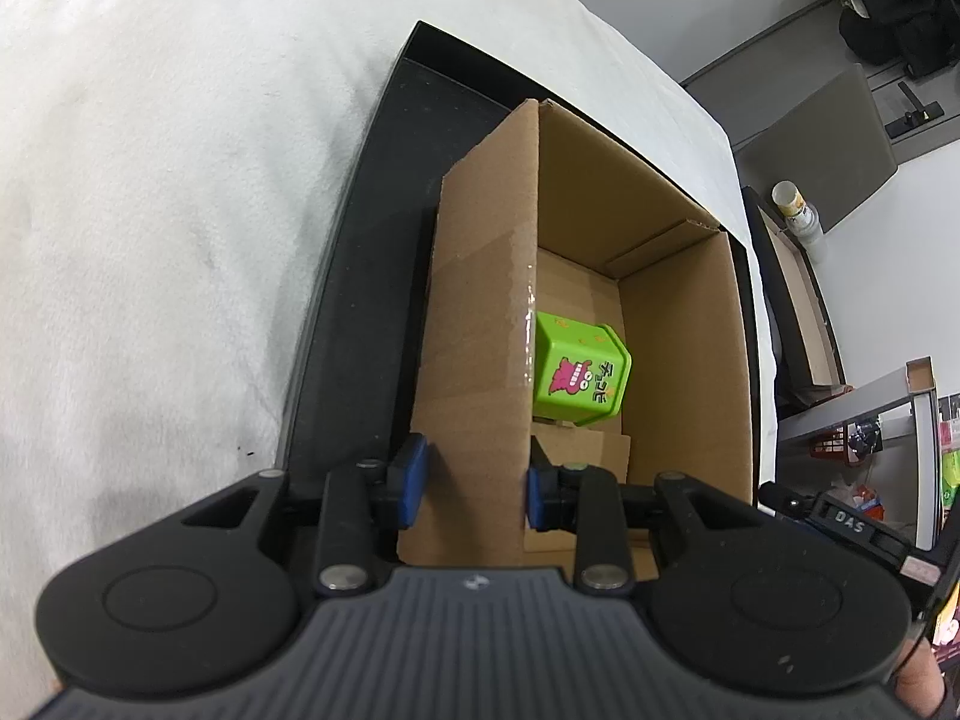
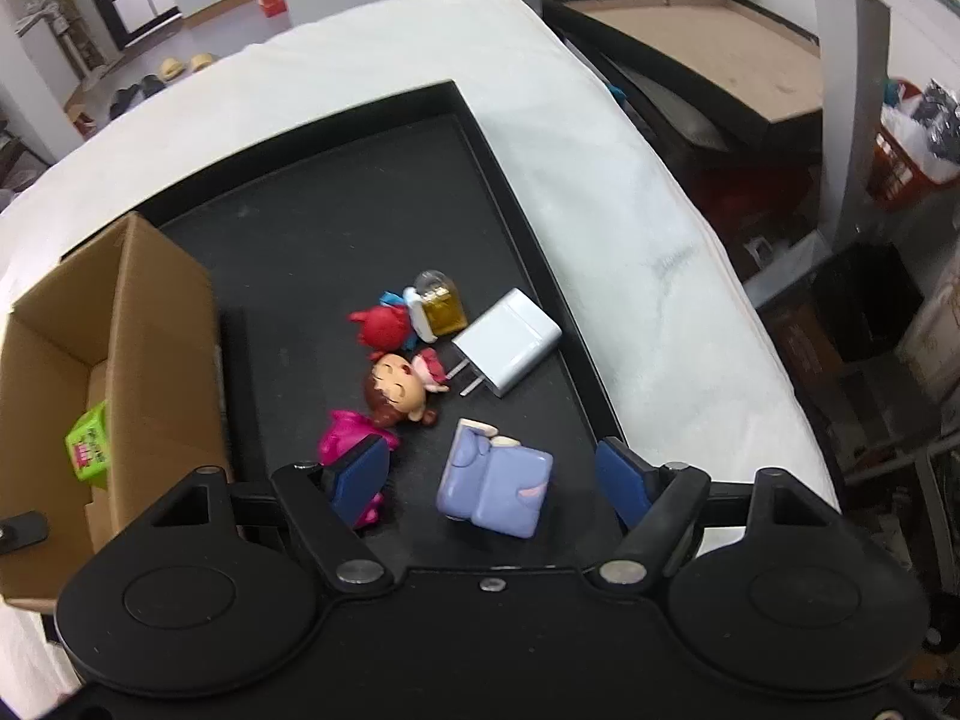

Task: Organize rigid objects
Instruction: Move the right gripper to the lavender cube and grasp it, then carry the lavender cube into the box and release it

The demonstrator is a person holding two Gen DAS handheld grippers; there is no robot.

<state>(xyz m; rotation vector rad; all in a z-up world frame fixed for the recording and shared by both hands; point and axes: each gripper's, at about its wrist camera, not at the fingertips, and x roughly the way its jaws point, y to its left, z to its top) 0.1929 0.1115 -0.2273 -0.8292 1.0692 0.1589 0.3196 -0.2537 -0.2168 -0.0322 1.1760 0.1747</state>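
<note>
Blue pads of the left gripper (image 1: 474,483) are clamped on the near flap of the cardboard box (image 1: 480,324), one pad each side. Inside that box, on its floor, sits a green toy cube (image 1: 581,373) with a pink cartoon monster printed on it, tilted. Right of the box on the black tray (image 2: 336,216), the right gripper (image 2: 489,477) hangs wide open over a lavender sofa figurine (image 2: 495,487). Beyond it lie a girl doll in pink (image 2: 390,399), a white charger plug (image 2: 510,341), a red toy (image 2: 387,327) and a small amber bottle (image 2: 441,307), all clustered together.
</note>
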